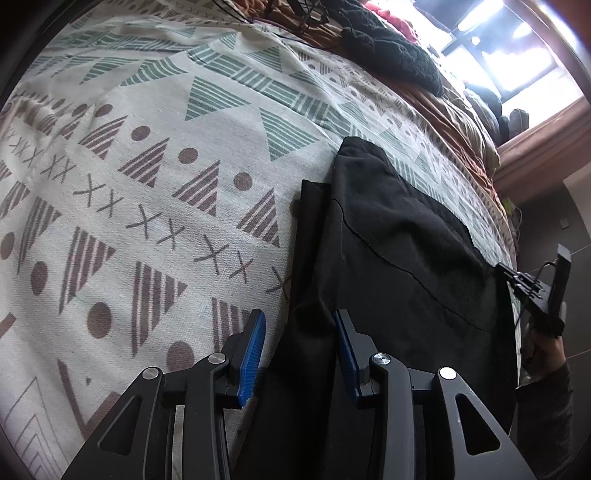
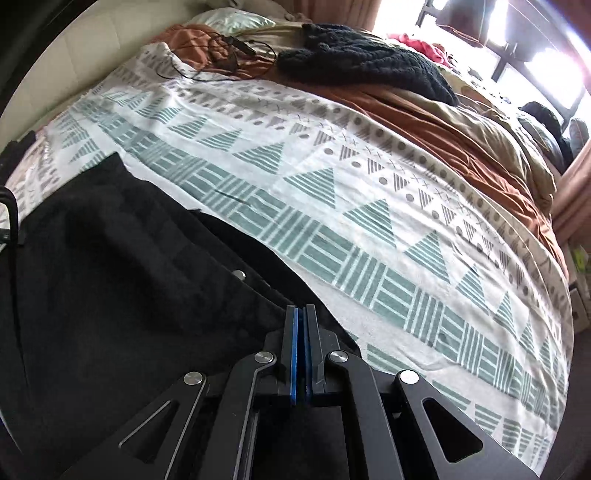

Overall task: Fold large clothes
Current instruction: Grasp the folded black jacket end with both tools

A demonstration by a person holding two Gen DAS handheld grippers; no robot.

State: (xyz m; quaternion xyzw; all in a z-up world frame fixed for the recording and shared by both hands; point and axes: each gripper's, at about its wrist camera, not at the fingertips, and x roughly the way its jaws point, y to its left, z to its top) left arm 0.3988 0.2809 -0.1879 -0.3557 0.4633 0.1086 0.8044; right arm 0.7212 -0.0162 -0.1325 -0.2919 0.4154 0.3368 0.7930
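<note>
A black garment lies on the patterned bedspread, near the bed's edge. My left gripper is open, its blue pads on either side of a fold at the garment's left edge. In the right wrist view the garment fills the lower left. My right gripper is shut on the garment's edge, with the cloth pinched between the blue pads. The right gripper also shows in the left wrist view, at the garment's far side.
A dark knitted garment lies at the far side of the bed on a brown and beige duvet. Black cables lie near a pillow. A bright window is at the far right. The bedspread spreads beyond the garment.
</note>
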